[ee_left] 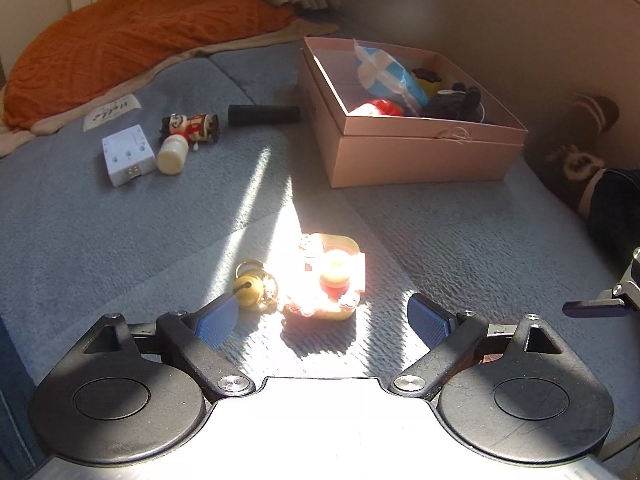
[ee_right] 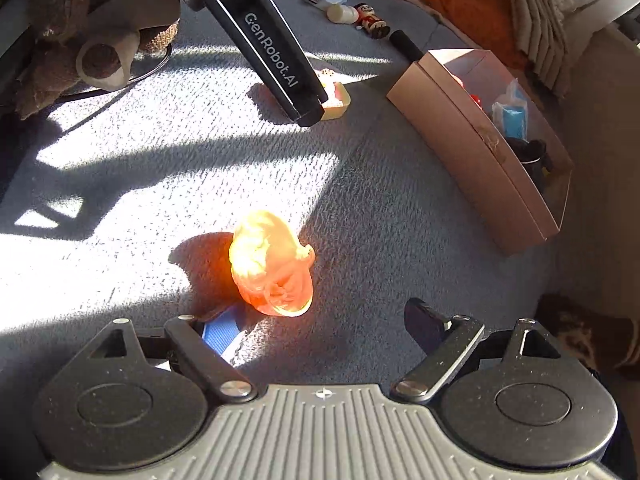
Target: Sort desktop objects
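A yellow-pink toy keychain [ee_left: 326, 276] with a small gold bell [ee_left: 250, 288] lies in a sun patch on the blue-grey blanket, just ahead of my left gripper [ee_left: 322, 322], which is open; nothing touches its blue pads. My right gripper [ee_right: 324, 326] is open too, and an orange rubbery figure head [ee_right: 274, 266] lies on the blanket just beyond its fingertips, untouched. The pink box [ee_left: 424, 148] holds a blue packet, a red toy and a dark plush. In the right wrist view the left gripper's black body [ee_right: 276, 52] hangs over the keychain [ee_right: 336, 100].
At the back left lie a white adapter [ee_left: 127, 156], a cream bottle [ee_left: 172, 156], a red doll figure [ee_left: 192, 126] and a black cylinder [ee_left: 264, 115]. An orange cushion [ee_left: 132, 36] lines the far edge. A brown plush toy [ee_right: 80, 32] sits at the right wrist view's upper left.
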The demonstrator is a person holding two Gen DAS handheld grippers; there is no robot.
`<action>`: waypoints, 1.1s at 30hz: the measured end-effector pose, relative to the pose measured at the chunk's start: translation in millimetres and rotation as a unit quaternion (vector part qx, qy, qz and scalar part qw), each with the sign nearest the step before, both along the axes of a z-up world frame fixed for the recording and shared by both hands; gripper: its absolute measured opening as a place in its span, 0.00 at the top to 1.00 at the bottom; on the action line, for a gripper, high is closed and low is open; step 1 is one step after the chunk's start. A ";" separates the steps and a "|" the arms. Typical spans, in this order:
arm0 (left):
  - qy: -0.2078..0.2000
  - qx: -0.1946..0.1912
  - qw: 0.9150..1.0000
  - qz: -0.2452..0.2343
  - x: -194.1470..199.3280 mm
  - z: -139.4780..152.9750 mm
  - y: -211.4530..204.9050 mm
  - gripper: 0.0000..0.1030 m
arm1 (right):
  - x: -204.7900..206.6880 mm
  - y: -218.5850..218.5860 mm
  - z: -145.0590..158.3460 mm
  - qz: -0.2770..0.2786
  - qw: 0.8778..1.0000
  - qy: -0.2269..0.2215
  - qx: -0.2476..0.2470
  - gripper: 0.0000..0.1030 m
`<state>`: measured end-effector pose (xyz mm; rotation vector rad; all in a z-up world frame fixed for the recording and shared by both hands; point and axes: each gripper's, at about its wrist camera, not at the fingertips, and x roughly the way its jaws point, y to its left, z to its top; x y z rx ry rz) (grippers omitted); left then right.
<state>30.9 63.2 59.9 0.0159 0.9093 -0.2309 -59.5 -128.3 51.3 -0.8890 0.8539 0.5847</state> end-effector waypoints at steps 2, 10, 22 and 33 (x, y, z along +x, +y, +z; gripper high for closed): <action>0.006 -0.011 1.000 0.004 0.8 -1.3 1.2 0.07 | 5.3 -1.7 1.7 -0.016 1.000 -0.006 0.006 0.15; 0.049 -0.084 0.994 0.039 26.6 -15.0 -6.5 0.07 | 1.3 -1.6 -0.8 -0.023 0.997 0.067 0.041 0.14; 0.076 -0.068 0.990 0.096 26.5 -15.4 -12.0 0.06 | -4.3 0.2 -7.2 -0.027 0.996 0.070 0.042 0.08; 0.051 -0.121 0.983 0.128 51.0 -12.3 -18.8 0.10 | -8.4 2.9 -8.6 -0.007 0.999 0.039 0.033 0.04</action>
